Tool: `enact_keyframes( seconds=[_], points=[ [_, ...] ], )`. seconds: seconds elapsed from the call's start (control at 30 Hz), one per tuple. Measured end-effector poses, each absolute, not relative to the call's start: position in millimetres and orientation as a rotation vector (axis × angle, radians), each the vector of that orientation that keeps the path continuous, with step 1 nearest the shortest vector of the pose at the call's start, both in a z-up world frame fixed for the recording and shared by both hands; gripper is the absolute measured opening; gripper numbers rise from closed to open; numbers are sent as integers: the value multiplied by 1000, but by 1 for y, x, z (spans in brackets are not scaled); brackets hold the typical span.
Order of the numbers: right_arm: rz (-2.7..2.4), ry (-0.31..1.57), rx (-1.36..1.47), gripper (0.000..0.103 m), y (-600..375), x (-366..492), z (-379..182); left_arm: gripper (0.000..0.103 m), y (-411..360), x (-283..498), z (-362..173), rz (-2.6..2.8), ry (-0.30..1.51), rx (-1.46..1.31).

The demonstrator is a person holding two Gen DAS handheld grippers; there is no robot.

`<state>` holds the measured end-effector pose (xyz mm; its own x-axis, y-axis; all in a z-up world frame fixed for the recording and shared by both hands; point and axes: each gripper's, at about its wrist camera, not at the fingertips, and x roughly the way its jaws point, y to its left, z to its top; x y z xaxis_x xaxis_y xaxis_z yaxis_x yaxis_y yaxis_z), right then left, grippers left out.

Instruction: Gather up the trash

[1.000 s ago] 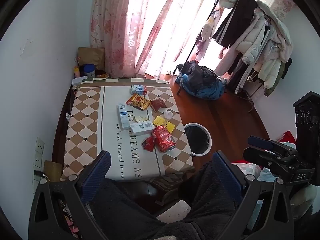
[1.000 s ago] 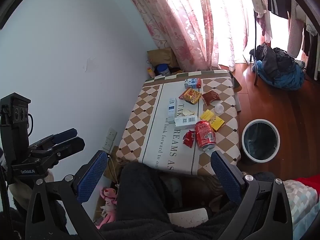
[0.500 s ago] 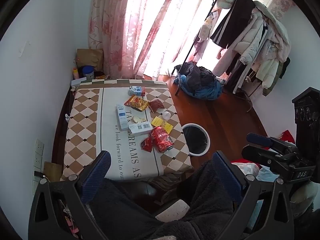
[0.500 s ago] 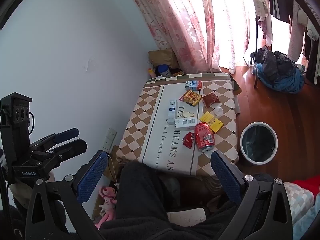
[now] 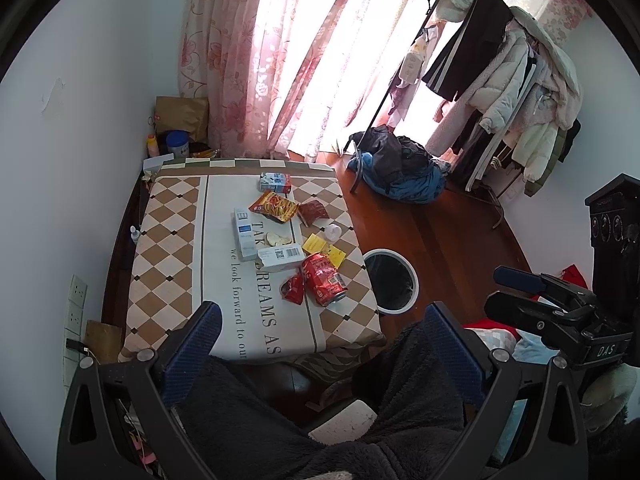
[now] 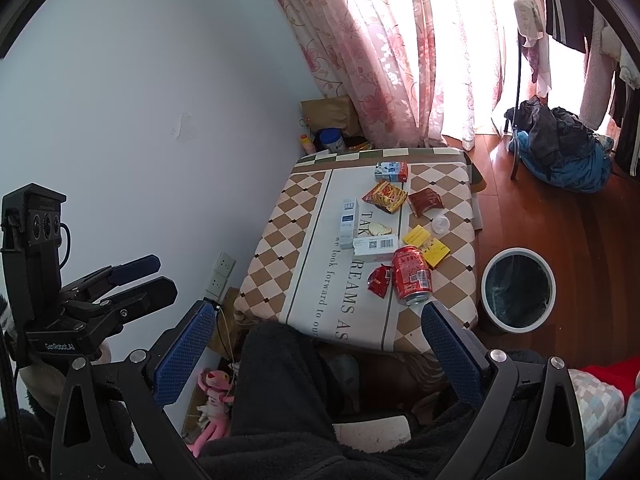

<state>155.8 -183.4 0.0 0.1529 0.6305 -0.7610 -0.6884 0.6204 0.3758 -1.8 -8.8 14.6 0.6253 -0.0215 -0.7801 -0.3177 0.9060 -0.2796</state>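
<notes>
Red and lying on its side, a soda can [image 5: 323, 279] sits near the front right corner of the checkered surface [image 5: 168, 248], touching a small red wrapper [image 5: 293, 289] on its left. Behind the can lie a white barcode box [image 5: 280, 258], two yellow packets [image 5: 324, 249] and a long white-and-blue box [image 5: 244, 234]. Farther back are an orange snack bag [image 5: 275, 207], a dark red wrapper [image 5: 313, 212] and a milk carton [image 5: 275, 182] close to the far edge. A round white bin [image 5: 392, 282] stands on the wooden floor just beside the surface's right edge.

Both grippers hang well short of the trash, above the person's dark fleece-covered legs. The left gripper [image 5: 320, 344] has its blue-padded fingers [image 5: 194, 344] spread wide, with nothing between them. The right gripper [image 6: 316, 344] is likewise wide apart and carries nothing, its right fingertip near the can in the right wrist view.
</notes>
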Motion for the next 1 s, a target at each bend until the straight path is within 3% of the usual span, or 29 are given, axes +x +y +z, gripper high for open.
enact_keyframes(
  seconds=[1.0],
  points=[
    [948, 1054, -67, 103, -184, 156, 2, 103, -7, -2, 15, 173, 883, -419]
  ],
)
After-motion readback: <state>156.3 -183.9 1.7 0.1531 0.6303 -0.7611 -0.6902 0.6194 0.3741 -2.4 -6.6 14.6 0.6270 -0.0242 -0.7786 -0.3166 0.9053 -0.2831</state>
